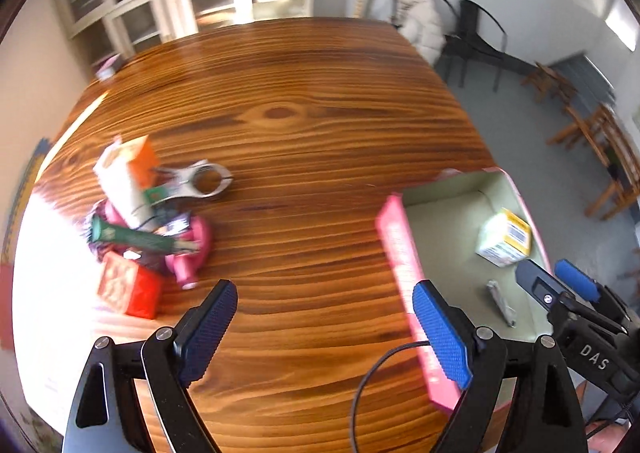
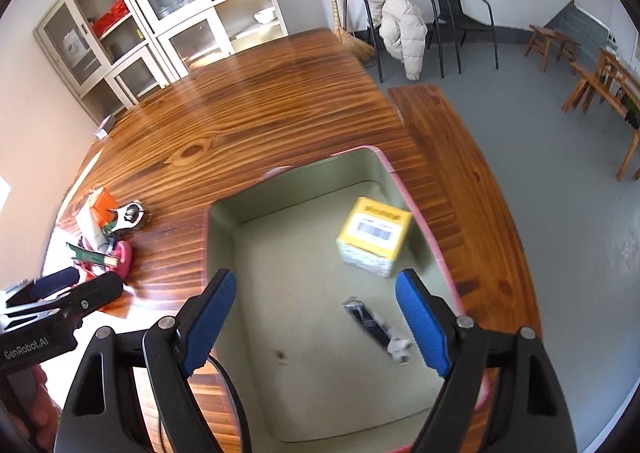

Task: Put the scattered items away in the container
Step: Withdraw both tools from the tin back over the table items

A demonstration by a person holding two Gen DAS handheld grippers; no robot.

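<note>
Honestly, my left tool (image 1: 324, 327) and right tool (image 2: 316, 323) both gape wide, empty. The pink-rimmed, green-lined cardboard container (image 2: 212, 237) holds a yellow-topped box (image 2: 374, 237); the tangled pile (image 1: 148, 225) on the wooden worktop (image 1: 300, 113) could scatter if I grab carelessly.

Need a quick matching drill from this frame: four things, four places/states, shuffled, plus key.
1. yellow-topped box
2. nail clipper
3. bottle opener
4. right tongs

A. on the table by the pile
B. open, above the container
C. upright on the container floor, by the far wall
D. flat on the container floor, near side

Pairs: 1-C, 2-D, 3-A, 4-B
</note>
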